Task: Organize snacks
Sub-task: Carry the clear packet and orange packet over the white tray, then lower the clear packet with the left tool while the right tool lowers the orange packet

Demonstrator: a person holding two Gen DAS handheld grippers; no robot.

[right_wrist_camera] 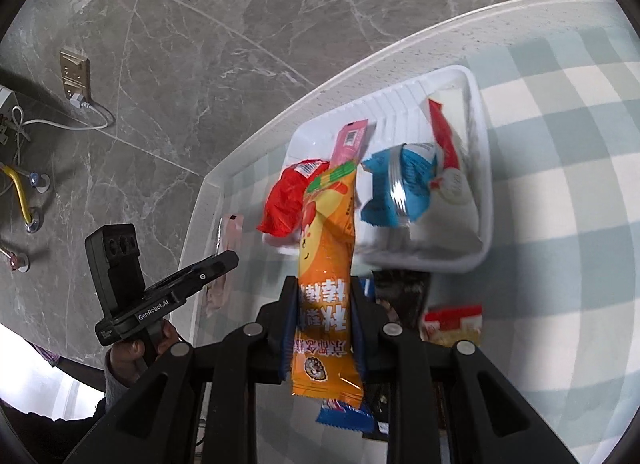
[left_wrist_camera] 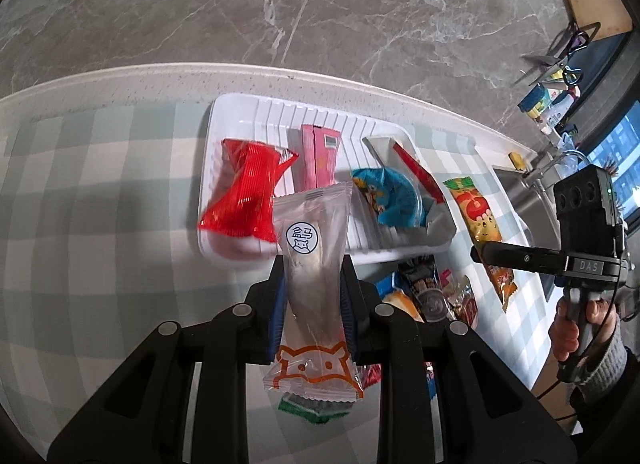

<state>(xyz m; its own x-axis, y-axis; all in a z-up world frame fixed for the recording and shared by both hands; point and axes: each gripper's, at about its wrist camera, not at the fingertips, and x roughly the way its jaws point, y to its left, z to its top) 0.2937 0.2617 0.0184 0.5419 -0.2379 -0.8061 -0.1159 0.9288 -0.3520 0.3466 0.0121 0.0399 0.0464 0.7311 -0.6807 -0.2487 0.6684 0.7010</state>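
Note:
My left gripper (left_wrist_camera: pixel 313 264) is shut on a clear snack packet (left_wrist_camera: pixel 314 264) with an orange animal print, held just before the white tray (left_wrist_camera: pixel 236 111). The tray holds a red packet (left_wrist_camera: pixel 244 191), a pink bar (left_wrist_camera: pixel 320 155), a blue packet (left_wrist_camera: pixel 390 195) and a white-and-red packet (left_wrist_camera: pixel 420 175). My right gripper (right_wrist_camera: pixel 323 288) is shut on a long orange snack bar (right_wrist_camera: pixel 326 264), held above the near edge of the tray (right_wrist_camera: pixel 478 111). The right gripper also shows in the left wrist view (left_wrist_camera: pixel 480 252), with the orange bar (left_wrist_camera: pixel 478 219) in it.
Several loose snack packets (left_wrist_camera: pixel 432 296) lie on the checked tablecloth (left_wrist_camera: pixel 100 183) in front of the tray. A marble wall (left_wrist_camera: pixel 280 3) rises behind the counter. A sink and tap (left_wrist_camera: pixel 560 167) are at the right. A pink packet (right_wrist_camera: pixel 224 264) lies near the counter's edge.

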